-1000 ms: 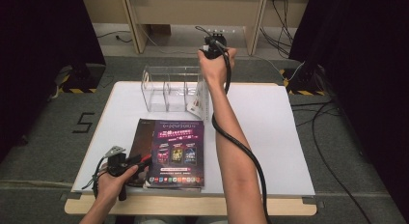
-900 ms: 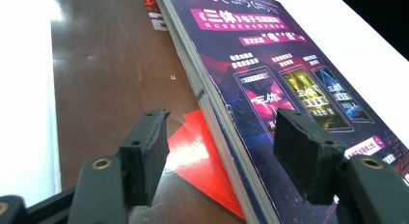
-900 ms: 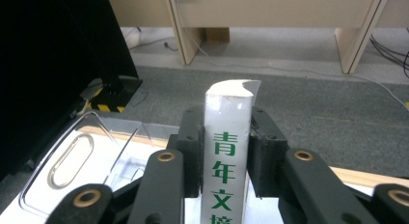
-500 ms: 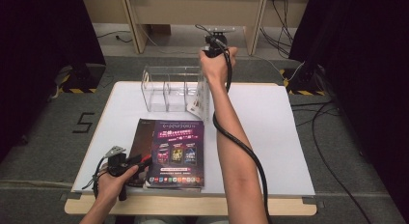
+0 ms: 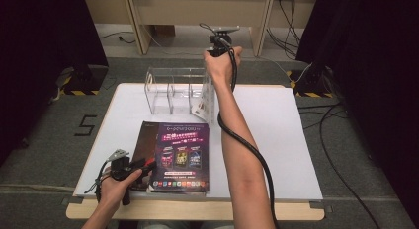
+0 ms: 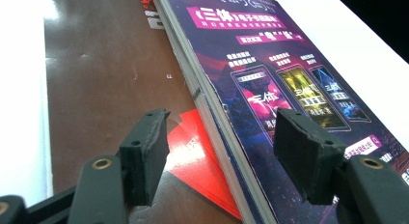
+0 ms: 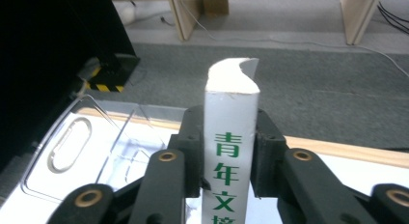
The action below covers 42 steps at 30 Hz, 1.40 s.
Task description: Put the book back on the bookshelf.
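Note:
A purple-covered book (image 5: 182, 155) lies flat on a brown book (image 5: 143, 140) near the table's front edge. My left gripper (image 5: 143, 165) is open, low at their left side. In the left gripper view its jaws straddle the purple book's (image 6: 270, 84) page edge without pressing it, above the brown cover (image 6: 106, 74). At the back, my right gripper (image 7: 226, 137) is shut on a white book (image 7: 230, 151) with green characters on its spine; its jaws have just been closing on it. The white book (image 5: 206, 103) stands upright at the right end of a clear organizer (image 5: 168, 93).
The white table (image 5: 276, 120) has bare room on its right half. The organizer's (image 7: 72, 147) left compartments hold nothing. Beyond the table are wooden furniture legs (image 5: 136, 21), floor cables (image 5: 341, 155) and a "5" mark (image 5: 85, 125) on the floor at left.

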Tool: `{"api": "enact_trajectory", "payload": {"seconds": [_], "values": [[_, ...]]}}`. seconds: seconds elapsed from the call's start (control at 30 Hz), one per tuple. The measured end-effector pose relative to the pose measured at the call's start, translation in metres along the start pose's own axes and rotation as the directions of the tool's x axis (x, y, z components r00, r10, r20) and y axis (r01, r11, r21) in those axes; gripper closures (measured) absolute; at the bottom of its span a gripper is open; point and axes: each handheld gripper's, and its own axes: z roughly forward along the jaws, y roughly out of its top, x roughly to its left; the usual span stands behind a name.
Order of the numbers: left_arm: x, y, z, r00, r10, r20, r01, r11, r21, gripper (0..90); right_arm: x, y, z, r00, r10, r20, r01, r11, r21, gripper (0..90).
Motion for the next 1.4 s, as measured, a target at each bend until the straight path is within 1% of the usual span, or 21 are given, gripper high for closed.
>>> {"api": "enact_trajectory", "payload": {"seconds": [0.03,0.07,0.1,0.2,0.37,0.53,0.67,0.7,0.73,0.83,0.9,0.97,1.03,1.07,1.1,1.13,1.23,1.3,1.33,1.37,1.4], "values": [[0.000,0.000,0.000,1.0000,0.000,0.001,0.000,1.0000,0.000,36.4,0.000,0.001,0.000,1.0000,-0.005,0.004,0.005,1.000,0.010,72.9],[0.000,0.000,0.000,1.0000,0.000,0.001,0.000,1.0000,0.000,36.4,0.000,0.003,0.000,1.0000,-0.002,-0.003,0.002,1.000,0.022,73.2],[0.000,0.000,0.000,1.0000,0.000,0.001,0.000,1.0000,0.000,36.4,0.001,0.003,0.000,1.0000,0.006,0.003,-0.006,1.000,0.030,73.3],[0.000,0.000,0.000,1.0000,0.001,0.002,-0.001,1.0000,-0.002,36.5,0.002,0.004,-0.001,1.0000,0.007,0.007,-0.008,0.999,0.044,73.5],[0.000,0.000,0.000,1.0000,0.002,0.002,-0.002,1.0000,-0.001,36.5,0.002,0.004,-0.002,1.0000,0.004,0.007,-0.004,0.999,0.045,73.7],[0.000,0.000,0.000,1.0000,0.004,0.002,-0.004,1.0000,-0.002,36.6,0.002,0.001,-0.002,1.0000,0.004,-0.003,-0.004,1.000,0.017,73.9],[0.001,0.000,0.000,1.0000,0.001,0.002,-0.001,1.0000,0.000,36.6,0.001,-0.004,-0.006,0.9996,0.016,-0.022,-0.016,0.999,-0.040,74.0],[0.001,0.000,0.000,1.0000,0.002,0.002,-0.002,1.0000,0.001,36.6,0.000,-0.005,-0.007,0.9994,0.022,-0.025,-0.024,0.998,-0.064,74.0],[0.001,0.000,0.000,1.0000,0.003,0.002,-0.003,1.0000,0.000,36.7,-0.001,-0.005,-0.009,0.9994,0.023,-0.025,-0.025,0.996,-0.086,74.0],[0.002,0.000,0.000,1.0000,0.000,0.002,0.000,1.0000,-0.001,36.7,0.001,-0.005,-0.014,0.9995,0.010,-0.030,-0.014,0.991,-0.131,74.1],[0.001,0.000,0.001,1.0000,-0.001,0.003,0.001,1.0000,-0.001,36.7,0.001,-0.006,-0.016,0.9996,0.000,-0.028,-0.004,0.986,-0.165,74.1],[0.001,0.000,0.001,1.0000,0.000,0.003,0.000,1.0000,0.000,36.7,0.002,-0.008,-0.017,0.9996,-0.003,-0.030,-0.004,0.977,-0.213,74.1],[0.002,0.000,0.000,1.0000,0.000,0.003,0.000,1.0000,0.000,36.7,0.004,-0.009,-0.018,0.9995,-0.001,-0.030,-0.007,0.969,-0.245,74.1],[0.002,0.000,0.000,1.0000,-0.001,0.003,0.001,1.0000,0.000,36.7,0.005,-0.009,-0.017,0.9996,-0.008,-0.027,0.001,0.968,-0.251,74.1],[0.002,0.000,0.000,1.0000,-0.001,0.004,0.001,1.0000,0.000,36.8,0.007,-0.009,-0.017,0.9997,-0.010,-0.023,0.004,0.964,-0.265,74.1],[0.002,0.000,0.000,1.0000,-0.001,0.003,0.001,1.0000,-0.001,36.7,0.008,-0.007,-0.017,0.9997,-0.012,-0.021,0.006,0.964,-0.266,74.1],[0.003,0.000,0.000,1.0000,-0.004,0.003,0.004,1.0000,-0.002,36.8,0.008,-0.004,-0.016,0.9997,-0.004,-0.023,-0.003,0.960,-0.278,74.1],[0.003,0.000,0.000,1.0000,-0.006,0.003,0.006,1.0000,-0.004,36.8,0.008,-0.004,-0.015,0.9997,0.001,-0.025,-0.008,0.954,-0.301,74.1],[0.003,0.000,0.000,1.0000,-0.005,0.004,0.005,1.0000,-0.004,36.8,0.009,-0.004,-0.014,0.9997,-0.001,-0.023,-0.006,0.953,-0.302,74.1],[0.003,0.000,0.000,1.0000,-0.005,0.004,0.005,1.0000,-0.004,36.8,0.009,-0.005,-0.013,0.9999,0.000,-0.017,-0.005,0.949,-0.316,74.1],[0.003,0.000,0.000,1.0000,-0.006,0.004,0.006,1.0000,-0.004,36.8,0.010,-0.005,-0.013,0.9999,-0.003,-0.017,-0.003,0.948,-0.317,74.1]]}}
